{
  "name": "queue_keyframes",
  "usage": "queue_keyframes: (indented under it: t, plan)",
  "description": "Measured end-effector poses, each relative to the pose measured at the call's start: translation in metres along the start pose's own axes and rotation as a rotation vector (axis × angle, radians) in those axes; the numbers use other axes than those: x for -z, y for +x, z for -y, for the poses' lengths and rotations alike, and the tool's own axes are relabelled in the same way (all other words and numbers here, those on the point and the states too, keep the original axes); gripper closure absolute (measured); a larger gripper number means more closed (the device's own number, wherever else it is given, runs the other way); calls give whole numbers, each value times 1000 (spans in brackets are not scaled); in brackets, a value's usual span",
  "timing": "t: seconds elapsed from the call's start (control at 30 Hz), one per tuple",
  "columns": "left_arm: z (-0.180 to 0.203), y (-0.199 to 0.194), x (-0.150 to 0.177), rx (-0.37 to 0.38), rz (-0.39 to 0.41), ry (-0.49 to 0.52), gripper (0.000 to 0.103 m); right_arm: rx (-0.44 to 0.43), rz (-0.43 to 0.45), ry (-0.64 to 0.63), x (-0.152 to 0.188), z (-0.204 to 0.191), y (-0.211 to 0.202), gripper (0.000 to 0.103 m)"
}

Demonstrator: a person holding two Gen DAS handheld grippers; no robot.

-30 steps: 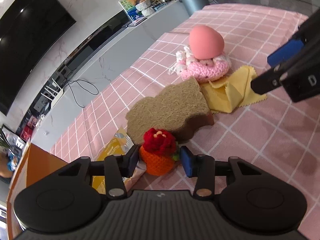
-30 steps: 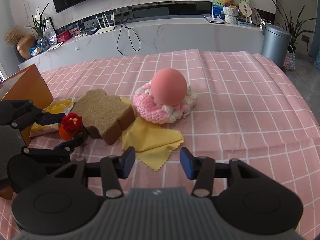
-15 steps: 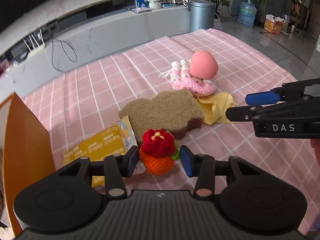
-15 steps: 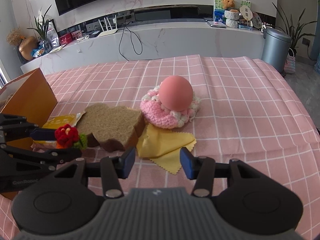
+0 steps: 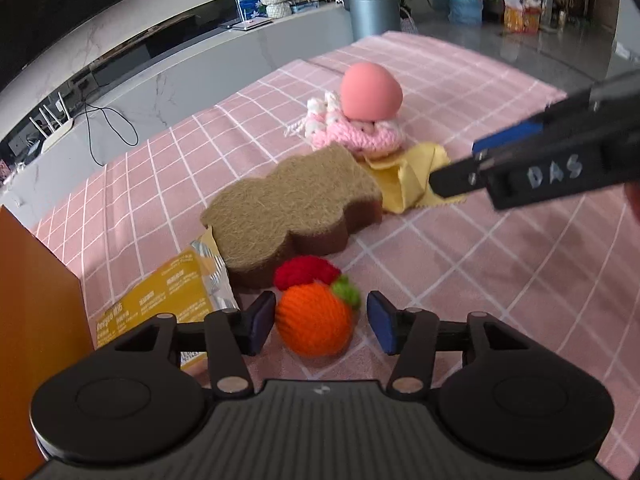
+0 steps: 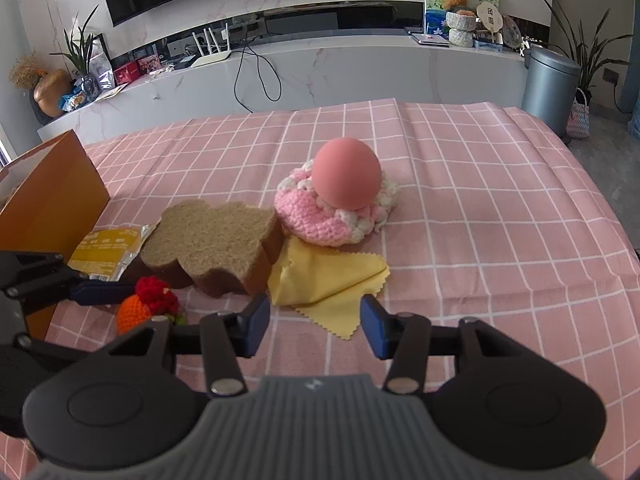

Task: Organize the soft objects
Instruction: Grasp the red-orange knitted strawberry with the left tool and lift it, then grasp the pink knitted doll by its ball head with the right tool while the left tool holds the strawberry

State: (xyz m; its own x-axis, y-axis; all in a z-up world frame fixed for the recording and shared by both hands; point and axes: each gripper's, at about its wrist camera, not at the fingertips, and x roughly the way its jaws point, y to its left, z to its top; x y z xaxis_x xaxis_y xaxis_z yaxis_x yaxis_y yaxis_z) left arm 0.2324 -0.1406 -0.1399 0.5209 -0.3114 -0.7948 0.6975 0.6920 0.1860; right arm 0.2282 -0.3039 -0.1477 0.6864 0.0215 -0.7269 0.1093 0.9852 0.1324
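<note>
Almost nothing looks tidied yet. All the soft things lie out on the pink checked cloth [image 6: 480,200], so most of the job is left.

On the far left stands the orange box [image 6: 52,200], with one tall wall close to the left gripper [image 5: 316,322]. The box looks like the place for the toys, though that is only a guess. Its inside cannot be seen.

Next to the box lies a yellow packet [image 6: 106,248], flat on the cloth. Just past it sits the crocheted orange flower pot [image 5: 314,324], tipped over a bit. It is between the left gripper's blue pads [image 5: 260,320]. The jaws have just been opening. The left pad looks to be right at the yarn and the right pad stands clear of it, so the toy is not squeezed.

Then comes the brown toast-shaped sponge [image 6: 212,240], touching the packet's corner. A yellow cloth [image 6: 328,276] sticks out from under it. Behind that, a pink ball [image 6: 346,178] rests on a pink crocheted cushion [image 6: 320,224].

The right gripper [image 6: 314,326] hangs above the near edge of the yellow cloth with its jaws apart and nothing in them.

There is lots of bare cloth on the right side for moving. The left side is tight, with the box wall, packet and sponge crowded close together.
</note>
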Motion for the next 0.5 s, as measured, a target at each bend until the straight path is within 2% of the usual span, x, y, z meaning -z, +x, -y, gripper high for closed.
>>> queue_keyframes:
  t: [0.03, 0.27, 0.33, 0.43, 0.5]
  plan:
    - [0, 3, 2, 3, -7, -11, 56, 1, 2, -1, -1, 0, 0, 52]
    - [-12, -25, -11, 55, 59, -131, 57, 1, 42, -17, -16, 2, 1, 52]
    - [-18, -31, -21, 60, 70, -165, 57, 2, 58, -22, -24, 4, 2, 45]
    - [-29, -33, -37, 64, 90, -222, 57, 7, 92, -40, -38, 6, 9, 44]
    - [-33, -32, -46, 50, 104, -222, 57, 7, 117, -47, -48, 9, 16, 44]
